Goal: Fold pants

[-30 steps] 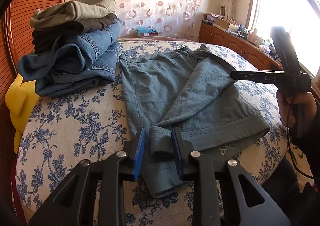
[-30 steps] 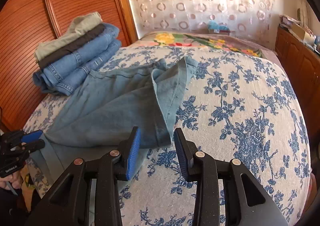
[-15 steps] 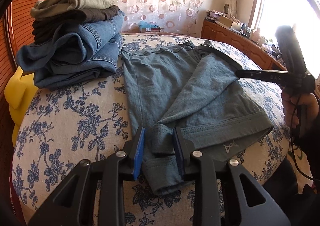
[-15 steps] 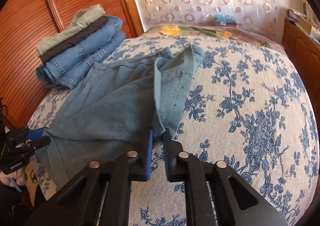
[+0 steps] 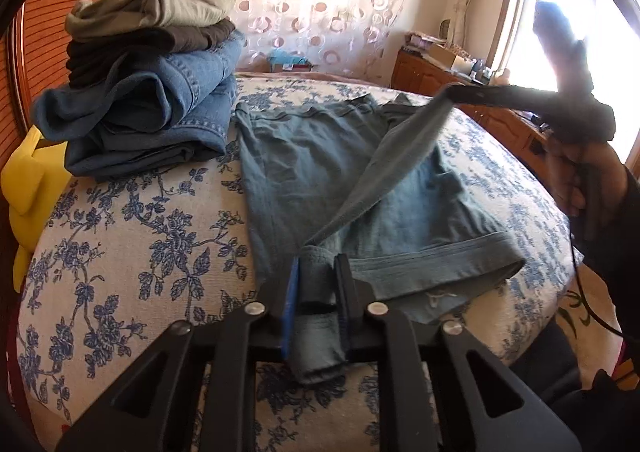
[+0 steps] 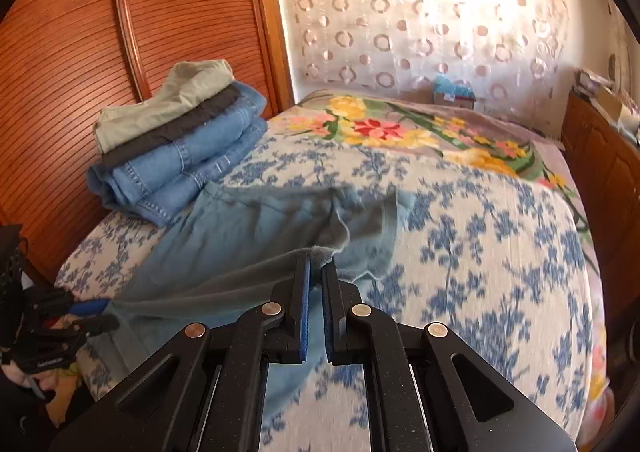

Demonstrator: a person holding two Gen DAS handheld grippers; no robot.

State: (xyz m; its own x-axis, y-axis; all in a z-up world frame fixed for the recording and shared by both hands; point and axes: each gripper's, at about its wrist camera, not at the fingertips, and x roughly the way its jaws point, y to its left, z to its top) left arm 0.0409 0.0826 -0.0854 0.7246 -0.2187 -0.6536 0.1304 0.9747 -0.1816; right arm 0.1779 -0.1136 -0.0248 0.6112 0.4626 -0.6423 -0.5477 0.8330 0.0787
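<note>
Teal-grey pants (image 5: pixel 304 155) lie spread on the blue-flowered bed cover (image 5: pixel 132 236). My left gripper (image 5: pixel 317 276) is shut on a bunched fold at the near hem. My right gripper (image 6: pixel 316 272) is shut on the pants' edge (image 6: pixel 325 254) and holds it lifted off the bed. In the left wrist view the right gripper (image 5: pixel 452 91) is up at the right, and a taut strip of cloth (image 5: pixel 396 155) runs from it down to my left gripper. In the right wrist view the left gripper (image 6: pixel 102 310) shows at the far left, clamped on the hem.
A stack of folded jeans and trousers (image 5: pixel 152 91) sits at the bed's back left, close to the pants; it also shows in the right wrist view (image 6: pixel 176 139). A wooden headboard (image 6: pixel 80 51), a yellow object (image 5: pixel 28 195) at left, a wooden cabinet (image 5: pixel 432 71) at right.
My right gripper closed on the pants' edge and raised it, pulling the cloth taut. My left gripper closed on the hem fold.
</note>
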